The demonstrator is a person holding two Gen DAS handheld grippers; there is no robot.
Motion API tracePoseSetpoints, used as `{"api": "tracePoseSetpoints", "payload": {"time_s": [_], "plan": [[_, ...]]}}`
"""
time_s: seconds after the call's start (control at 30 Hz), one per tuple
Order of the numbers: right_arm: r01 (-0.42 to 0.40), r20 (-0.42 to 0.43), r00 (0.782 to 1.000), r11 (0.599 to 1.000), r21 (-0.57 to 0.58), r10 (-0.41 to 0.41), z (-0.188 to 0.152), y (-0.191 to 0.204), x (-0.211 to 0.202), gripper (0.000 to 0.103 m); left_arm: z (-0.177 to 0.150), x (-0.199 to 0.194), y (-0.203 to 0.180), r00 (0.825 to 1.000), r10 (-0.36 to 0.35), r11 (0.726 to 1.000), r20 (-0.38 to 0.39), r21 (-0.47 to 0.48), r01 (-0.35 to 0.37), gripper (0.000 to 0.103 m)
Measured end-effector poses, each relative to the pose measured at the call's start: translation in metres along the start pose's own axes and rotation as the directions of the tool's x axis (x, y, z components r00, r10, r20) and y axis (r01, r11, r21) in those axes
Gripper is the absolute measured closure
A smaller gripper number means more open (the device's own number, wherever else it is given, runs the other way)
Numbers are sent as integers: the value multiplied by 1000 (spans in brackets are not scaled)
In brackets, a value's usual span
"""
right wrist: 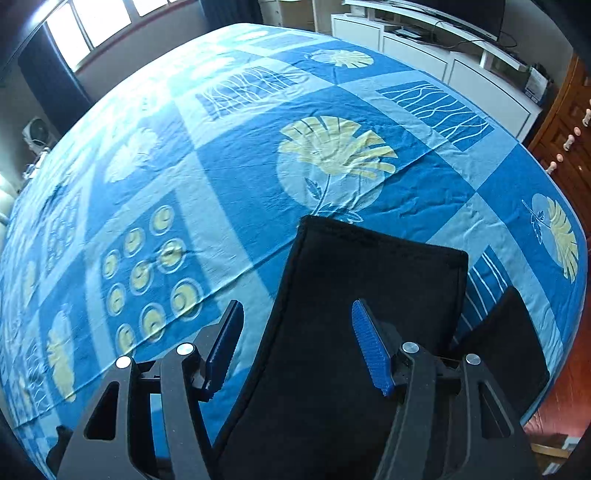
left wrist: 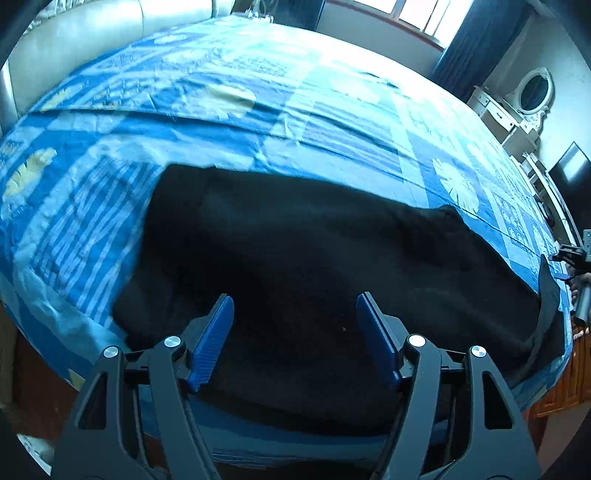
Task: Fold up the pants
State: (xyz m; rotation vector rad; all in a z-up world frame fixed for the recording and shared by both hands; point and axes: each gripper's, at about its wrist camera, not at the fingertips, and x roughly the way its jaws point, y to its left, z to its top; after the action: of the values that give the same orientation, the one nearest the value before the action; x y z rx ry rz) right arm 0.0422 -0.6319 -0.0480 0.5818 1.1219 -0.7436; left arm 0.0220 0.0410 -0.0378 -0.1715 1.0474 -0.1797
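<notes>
Black pants (left wrist: pixel 295 251) lie flat on a bed with a blue patterned sheet (left wrist: pixel 221 92). In the left wrist view the wide waist part fills the near middle. My left gripper (left wrist: pixel 295 306) is open and empty, hovering above that cloth. In the right wrist view one pant leg (right wrist: pixel 369 280) runs away from me and ends in a hem; a second leg end (right wrist: pixel 506 332) lies to its right. My right gripper (right wrist: pixel 295 314) is open and empty above the left edge of the nearer leg.
The sheet (right wrist: pixel 221 166) spreads wide beyond the pants. A padded headboard (left wrist: pixel 92 33) stands at the far left. A white cabinet with a TV (right wrist: pixel 443 48), a wooden dresser (right wrist: pixel 565 147), a white vanity (left wrist: pixel 517 110) and windows (left wrist: pixel 432 18) ring the bed.
</notes>
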Motion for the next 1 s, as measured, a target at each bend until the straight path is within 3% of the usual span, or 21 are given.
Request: {"api": "tracePoseSetpoints", "payload": {"time_s": [0.1,0.17,0.2,0.27,0.37,0.5,0.67,0.8,1.0], "plan": [[58,-31,998,998,4,-58,1,-1,29,43,-4,9,-2,1000,-2,999,-15,-47,1,30],[89,-16,996,996,-10,-89,0,-2,31,60,-5,10,-3,1000,1,998,-9,-57,-2,28],[68,-6,998,998,-8,-68,2,-4,27,67,-6,10,-4,1000,6,998,-8,-57,-6,27],[-16,3,1000,1000,5,16,2,-14,17,93,-7,11,-5,1000,12,998,-8,-55,-12,26],[-132,87,988,991,29,129,-3,-37,-15,94,-10,12,-7,1000,27,999,-11,-44,-28,25],[-304,207,935,951,49,288,-22,-92,-67,95,-12,11,-9,999,38,999,-12,-37,-38,24],[-417,306,878,902,108,369,-58,-170,-104,95,-15,10,-10,999,42,998,-11,-45,-42,23],[-488,326,849,853,183,416,-93,-228,-97,95,-17,10,-11,999,52,997,-12,-53,-53,22],[-498,281,860,819,284,425,-136,-269,-50,95,-19,14,-19,997,83,996,-7,-29,-83,18]]}}
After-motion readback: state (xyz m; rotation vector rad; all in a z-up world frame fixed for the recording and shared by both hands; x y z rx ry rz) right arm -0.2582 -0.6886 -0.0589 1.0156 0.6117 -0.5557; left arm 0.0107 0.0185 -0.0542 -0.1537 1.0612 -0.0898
